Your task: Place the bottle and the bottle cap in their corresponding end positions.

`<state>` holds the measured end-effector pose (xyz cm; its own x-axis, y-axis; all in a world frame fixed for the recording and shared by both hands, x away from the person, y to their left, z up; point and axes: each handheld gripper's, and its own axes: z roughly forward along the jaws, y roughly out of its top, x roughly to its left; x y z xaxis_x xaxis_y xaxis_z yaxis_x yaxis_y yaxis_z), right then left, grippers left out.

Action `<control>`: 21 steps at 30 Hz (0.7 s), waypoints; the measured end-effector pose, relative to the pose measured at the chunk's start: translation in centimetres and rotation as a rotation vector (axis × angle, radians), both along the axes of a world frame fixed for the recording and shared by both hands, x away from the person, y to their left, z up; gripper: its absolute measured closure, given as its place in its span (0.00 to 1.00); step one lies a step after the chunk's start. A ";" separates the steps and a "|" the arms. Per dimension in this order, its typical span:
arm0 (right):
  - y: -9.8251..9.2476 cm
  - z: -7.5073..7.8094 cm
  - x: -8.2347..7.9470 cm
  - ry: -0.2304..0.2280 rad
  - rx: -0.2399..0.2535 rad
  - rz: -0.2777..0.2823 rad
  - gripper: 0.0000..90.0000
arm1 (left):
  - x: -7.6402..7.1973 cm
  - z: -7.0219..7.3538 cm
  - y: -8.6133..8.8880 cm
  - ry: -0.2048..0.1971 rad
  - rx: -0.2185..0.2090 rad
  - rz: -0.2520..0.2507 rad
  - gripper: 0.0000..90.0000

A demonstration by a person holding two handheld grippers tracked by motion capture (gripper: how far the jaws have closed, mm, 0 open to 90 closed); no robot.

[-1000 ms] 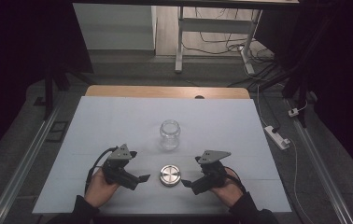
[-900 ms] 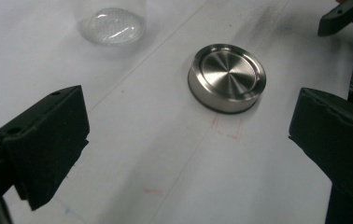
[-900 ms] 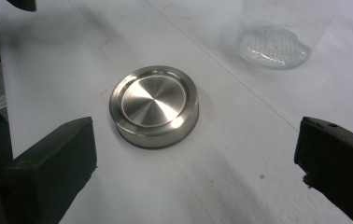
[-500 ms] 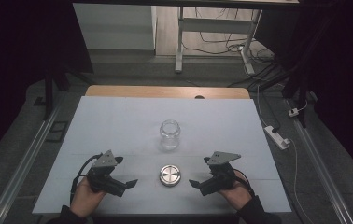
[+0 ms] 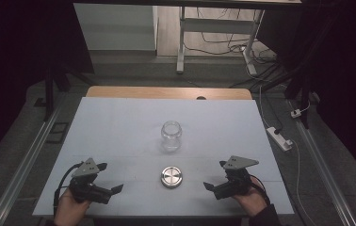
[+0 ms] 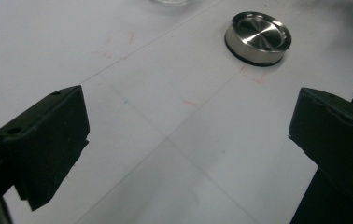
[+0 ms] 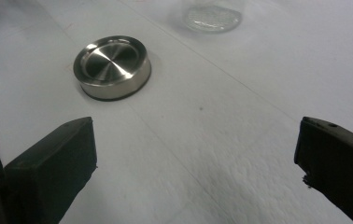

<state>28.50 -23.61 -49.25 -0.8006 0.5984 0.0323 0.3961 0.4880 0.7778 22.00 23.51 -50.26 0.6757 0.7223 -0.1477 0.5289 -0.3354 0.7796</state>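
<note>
Steel lid [image 5: 171, 176], one, lies between the spread left gripper [image 5: 111, 190] and spread right gripper [image 5: 210, 187], apart from both; one glass jar [image 5: 171, 135] stands farther off.

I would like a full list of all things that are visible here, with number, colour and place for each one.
glass jar: 1, clear, upright and open at the middle of the table, beyond the lid
metal lid: 1, silver with a dark lower rim, flat on the table between the two grippers, touching neither
table: 1, white top with a wooden strip at the far edge
power strip: 1, white, on the floor right of the table
desk frame: 1, white legs, on the floor beyond the table
left gripper: 1, black, near left of the table, jaws open
right gripper: 1, black, near right of the table, jaws open
</note>
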 end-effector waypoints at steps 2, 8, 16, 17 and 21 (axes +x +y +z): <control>-0.6 0.0 -0.2 -0.002 -0.001 -0.017 0.00 | -0.4 -0.1 0.6 0.002 -0.005 0.018 0.00; -2.4 -0.1 -0.7 -0.002 -0.003 -0.068 0.00 | -1.7 -0.4 2.2 0.014 -0.009 0.064 0.00; -4.8 -0.1 -1.4 -0.008 -0.002 -0.143 0.00 | -3.0 -1.1 3.4 0.034 0.010 0.108 0.00; -5.1 -0.2 -1.5 -0.009 0.000 -0.152 0.00 | -3.1 -1.1 3.5 0.035 0.013 0.114 0.00; -6.3 -0.3 -1.9 0.002 -0.002 -0.188 0.00 | -3.5 -1.4 3.8 0.042 0.022 0.128 0.00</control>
